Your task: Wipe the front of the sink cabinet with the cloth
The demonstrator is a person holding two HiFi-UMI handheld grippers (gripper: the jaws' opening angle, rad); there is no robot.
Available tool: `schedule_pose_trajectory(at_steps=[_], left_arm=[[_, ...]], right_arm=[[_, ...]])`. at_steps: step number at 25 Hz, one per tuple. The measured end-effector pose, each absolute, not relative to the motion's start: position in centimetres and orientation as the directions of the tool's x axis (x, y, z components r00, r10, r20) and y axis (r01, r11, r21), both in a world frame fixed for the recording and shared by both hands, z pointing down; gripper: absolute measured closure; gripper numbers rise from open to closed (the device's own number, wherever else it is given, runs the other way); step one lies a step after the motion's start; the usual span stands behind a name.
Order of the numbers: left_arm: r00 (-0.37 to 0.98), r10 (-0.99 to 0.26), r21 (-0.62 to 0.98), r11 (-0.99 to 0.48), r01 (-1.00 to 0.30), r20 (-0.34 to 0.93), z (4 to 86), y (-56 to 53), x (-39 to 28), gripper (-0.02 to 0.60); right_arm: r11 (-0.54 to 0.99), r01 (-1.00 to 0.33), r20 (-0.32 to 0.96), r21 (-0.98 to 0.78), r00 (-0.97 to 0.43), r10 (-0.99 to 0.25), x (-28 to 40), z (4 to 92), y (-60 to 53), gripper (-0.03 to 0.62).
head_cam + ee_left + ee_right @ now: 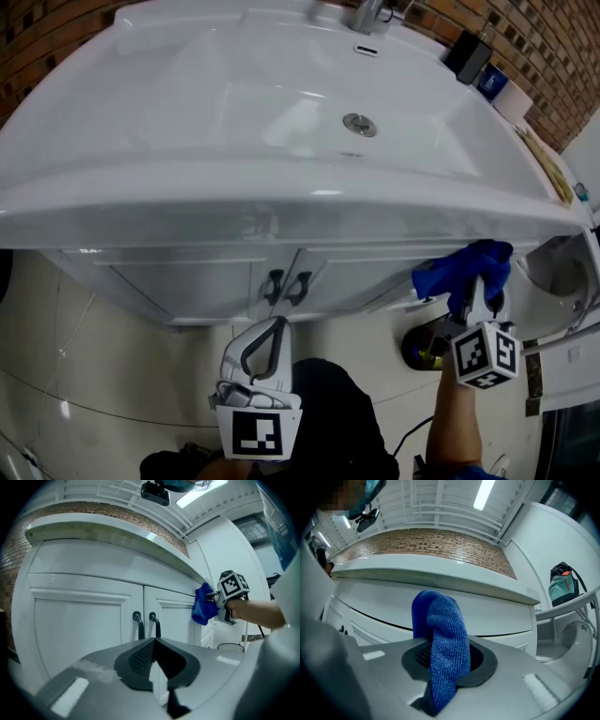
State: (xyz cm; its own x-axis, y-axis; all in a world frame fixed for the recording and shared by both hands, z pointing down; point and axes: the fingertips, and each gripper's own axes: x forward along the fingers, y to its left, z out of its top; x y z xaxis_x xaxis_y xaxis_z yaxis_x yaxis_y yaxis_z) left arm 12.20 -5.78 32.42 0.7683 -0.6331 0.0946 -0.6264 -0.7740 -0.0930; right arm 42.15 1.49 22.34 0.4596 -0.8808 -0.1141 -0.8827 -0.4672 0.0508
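The white sink cabinet (187, 277) has two doors with dark handles (286, 286) under the basin rim. My right gripper (475, 289) is shut on a blue cloth (464, 267), held at the cabinet's upper right corner just below the rim. In the left gripper view the cloth (203, 604) lies against the cabinet's right end next to the right gripper (219, 603). In the right gripper view the cloth (443, 644) hangs over the jaws, facing the cabinet front (497, 613). My left gripper (270, 326) is shut and holds nothing, low before the door handles (146, 624).
Above are the white basin (141, 112), with drain (359, 123) and faucet (367, 14). A dark box (468, 56) and a white roll (514, 98) sit on the counter's right end. A round bin (424, 349) stands on the floor; a white appliance (562, 272) is at right.
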Motion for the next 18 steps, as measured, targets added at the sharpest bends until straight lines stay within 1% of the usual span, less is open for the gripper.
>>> schedule_pose_trajectory(at_steps=[4,7,9,12,15,18], left_arm=[[0.722,-0.68,-0.097,-0.733,-0.674,0.127,32.8,-5.4,10.1,0.575],[0.673,-0.723,-0.092,-0.689,-0.719,0.154,32.5,-5.6,7.9,0.575],[0.641,-0.755,-0.073,-0.653,-0.754,0.134,31.3,-7.1,5.5,0.575],[0.573,-0.817,-0.064,-0.577,-0.814,0.072,29.5,-9.6,-0.2,0.575],[0.452,-0.891,-0.054,-0.453,-0.89,0.028,28.3,-11.1,-7.0,0.575],[0.325,-0.945,-0.012,-0.326,-0.945,0.019,28.1,-11.8,-12.9,0.575]], right_arm=[[-0.46,-0.888,-0.1,0.005,0.457,-0.884,42.0,22.6,1.5,0.519],[-0.384,-0.923,-0.134,0.014,0.379,-0.916,38.1,20.3,1.3,0.519],[-0.276,-0.961,-0.179,0.03,0.267,-0.947,32.6,18.2,0.2,0.519],[-0.017,-1.0,-0.223,0.0,0.016,-0.975,22.2,17.3,-2.2,0.519],[0.258,-0.966,-0.243,0.016,-0.254,-0.936,11.8,17.2,-5.2,0.518],[0.442,-0.895,-0.235,0.061,-0.443,-0.865,3.0,17.2,-7.8,0.517]])
